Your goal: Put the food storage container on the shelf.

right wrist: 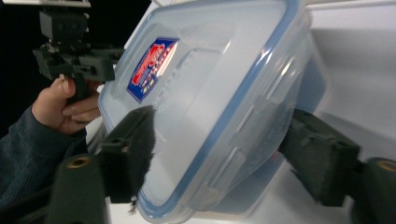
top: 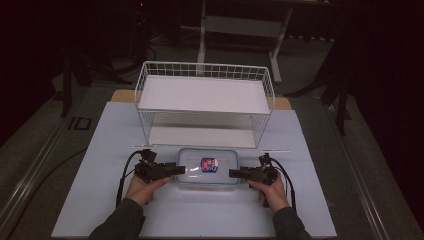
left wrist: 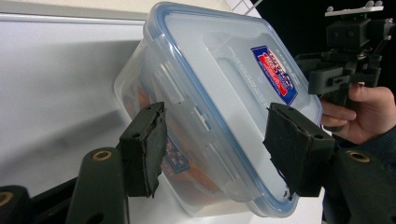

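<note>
I see the box (top: 208, 167) on the white table (top: 100, 150), between my two grippers and just in front of the wire rack (top: 205, 102), which stands at 12 o'clock from it. From above, the left gripper (top: 176, 170) meets the box at its 9 o'clock end and the right gripper (top: 234, 173) at its 3 o'clock end.

The high view is dark and cannot tell me how the jaws stand. The left gripper view does: the left gripper (left wrist: 219, 140) has its two pads on either side of the box (left wrist: 219, 93) end, very close to it; I cannot tell if they press. In the right gripper view the right gripper (right wrist: 224, 158) also straddles its end of the box (right wrist: 215, 84), jaws wide, and contact is not clear.

The box is clear plastic with a blue seal around the lid, side clips, and a red and blue label (left wrist: 274, 72) on top. Only from the left gripper do I see something orange inside.
</note>
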Demonstrator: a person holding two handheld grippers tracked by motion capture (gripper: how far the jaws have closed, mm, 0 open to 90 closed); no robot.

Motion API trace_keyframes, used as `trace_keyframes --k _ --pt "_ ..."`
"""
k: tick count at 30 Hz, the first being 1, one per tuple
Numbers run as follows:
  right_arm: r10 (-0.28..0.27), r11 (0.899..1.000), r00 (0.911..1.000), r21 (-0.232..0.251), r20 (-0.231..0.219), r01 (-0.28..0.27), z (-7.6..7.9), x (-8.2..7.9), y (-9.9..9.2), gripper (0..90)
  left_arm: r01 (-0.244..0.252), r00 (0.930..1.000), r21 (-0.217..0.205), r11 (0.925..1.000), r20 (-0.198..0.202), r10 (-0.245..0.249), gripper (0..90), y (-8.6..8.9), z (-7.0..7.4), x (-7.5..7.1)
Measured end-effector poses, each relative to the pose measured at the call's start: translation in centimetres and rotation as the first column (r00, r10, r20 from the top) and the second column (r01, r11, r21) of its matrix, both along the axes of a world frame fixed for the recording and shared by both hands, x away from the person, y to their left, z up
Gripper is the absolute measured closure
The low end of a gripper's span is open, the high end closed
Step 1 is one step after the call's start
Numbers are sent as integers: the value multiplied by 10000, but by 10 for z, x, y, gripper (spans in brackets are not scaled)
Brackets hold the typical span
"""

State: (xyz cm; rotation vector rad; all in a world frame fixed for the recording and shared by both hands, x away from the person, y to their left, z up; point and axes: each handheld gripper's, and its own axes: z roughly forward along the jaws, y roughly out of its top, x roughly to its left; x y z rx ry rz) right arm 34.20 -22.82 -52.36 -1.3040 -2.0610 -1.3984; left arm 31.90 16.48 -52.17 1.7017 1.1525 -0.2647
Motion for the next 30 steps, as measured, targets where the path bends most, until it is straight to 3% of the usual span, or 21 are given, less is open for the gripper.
trace_keyframes --k 5,10,12,14,16,21,24,28,30 --pt "-71 9997 9997 244 -244 77 -1 0 -3 326 -55 9999 -32 10000 -135 54 402 0 1 0" --pt "-44 9997 10000 237 -39 45 1 -5 -5 357 -132 9999 79 9999 5 132 422 -1 4 -5" --pt "-65 9997 9999 229 76 64 3 -8 -6 376 -121 9998 -30 9999 -151 120 423 0 4 -7" --pt "-23 9996 9998 278 192 17 5 -11 -8 423 108 9983 -596 9982 -568 -142 429 2 0 -9" --pt "67 9997 9991 216 416 -76 8 -14 -9 438 216 9986 -645 9977 -475 -247 452 3 0 -12" --pt "176 9998 9963 -85 836 -170 12 -19 -7 442 360 9993 -184 9992 -30 -360 454 2 5 -16" --pt "347 9993 9932 -175 1109 -329 13 -22 -6 451 250 9997 -302 9992 56 -248 466 4 6 -17" --pt "284 9994 9935 -231 1102 -260 14 -24 -5 455 166 9998 -356 9992 -56 -168 480 4 7 -17" --pt "68 9999 9971 -157 762 -56 15 -25 -5 472 142 9998 -317 9994 -95 -145 490 4 8 -19"
